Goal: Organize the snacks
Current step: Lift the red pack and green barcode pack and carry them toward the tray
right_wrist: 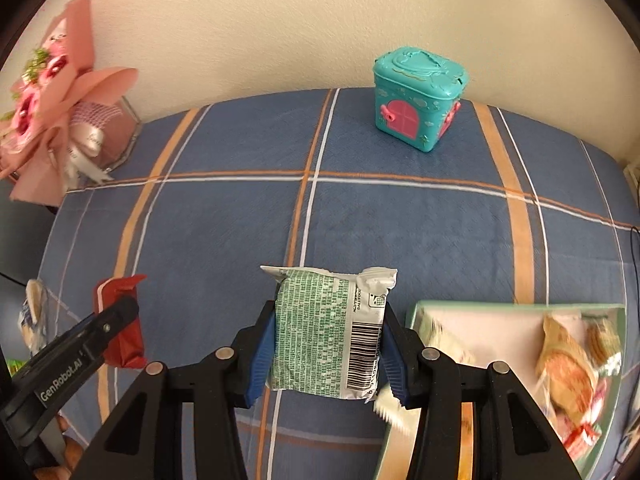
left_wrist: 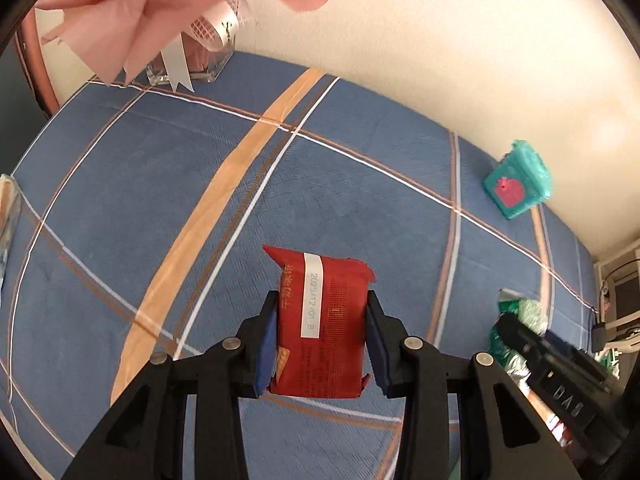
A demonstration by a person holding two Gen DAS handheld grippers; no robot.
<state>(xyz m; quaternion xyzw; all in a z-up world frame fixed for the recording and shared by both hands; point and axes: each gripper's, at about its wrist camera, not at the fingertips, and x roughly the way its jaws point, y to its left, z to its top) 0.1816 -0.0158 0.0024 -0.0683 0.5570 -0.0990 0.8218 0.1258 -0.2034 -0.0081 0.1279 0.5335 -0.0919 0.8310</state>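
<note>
My left gripper (left_wrist: 322, 312) is shut on a red snack packet (left_wrist: 324, 324) with a white date strip, held above the blue plaid tablecloth. The packet also shows in the right wrist view (right_wrist: 122, 320), at the lower left, in the left gripper (right_wrist: 116, 316). My right gripper (right_wrist: 330, 320) is shut on a green-and-white snack packet (right_wrist: 328, 332) with a barcode, just left of a green-rimmed tray (right_wrist: 516, 307). The tray holds several wrapped snacks (right_wrist: 568, 368). In the left wrist view the right gripper (left_wrist: 516, 332) shows at the lower right with the green packet (left_wrist: 528, 312).
A teal toy box with a pink door (right_wrist: 418, 98) stands at the back by the wall; it also shows in the left wrist view (left_wrist: 518, 180). A pink bouquet in a glass vase (right_wrist: 60, 120) stands at the back left. Another snack wrapper (right_wrist: 34, 316) lies at the left table edge.
</note>
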